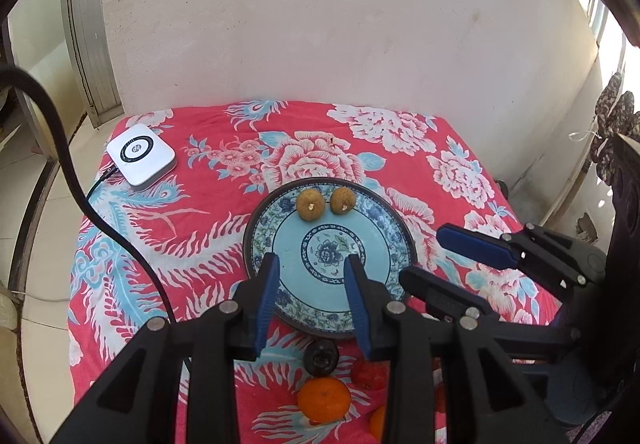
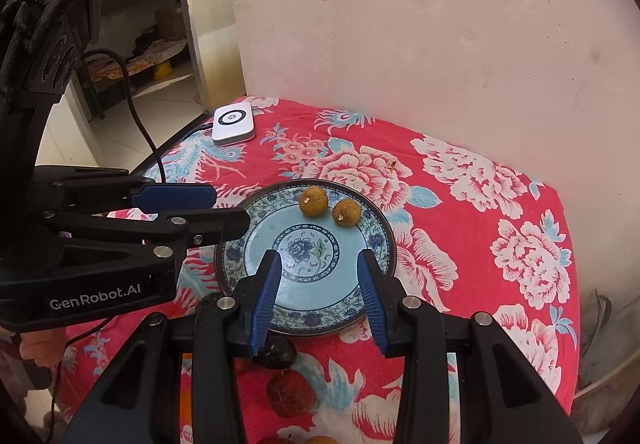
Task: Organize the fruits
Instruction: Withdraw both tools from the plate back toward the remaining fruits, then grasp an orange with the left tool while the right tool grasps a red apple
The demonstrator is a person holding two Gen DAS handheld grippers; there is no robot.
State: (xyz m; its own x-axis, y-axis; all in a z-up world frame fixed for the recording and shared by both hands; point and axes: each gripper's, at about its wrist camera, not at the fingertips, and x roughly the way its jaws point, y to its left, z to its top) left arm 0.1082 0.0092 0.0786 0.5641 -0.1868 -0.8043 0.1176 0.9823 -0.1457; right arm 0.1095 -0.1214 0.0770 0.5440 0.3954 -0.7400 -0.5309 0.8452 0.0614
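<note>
2 brown fruits (image 1: 324, 204) side by side on far rim of plate (image 1: 372, 296), frame centre. Left gripper (image 1: 312, 264) and right gripper (image 2: 318, 258) above plate, jaws apart, empty. Orange (image 1: 324, 399) lower centre on cloth (image 1: 168, 244).

A white square device (image 1: 141, 156) with its cable (image 1: 102, 180) lies on the floral cloth (image 1: 460, 172).

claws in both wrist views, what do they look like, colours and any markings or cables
Both the left claw and right claw have black plastic frames, silver rivets and ribbed blue fingers. The left carries white GenRobot.AI lettering and a trailing black cable.
</note>
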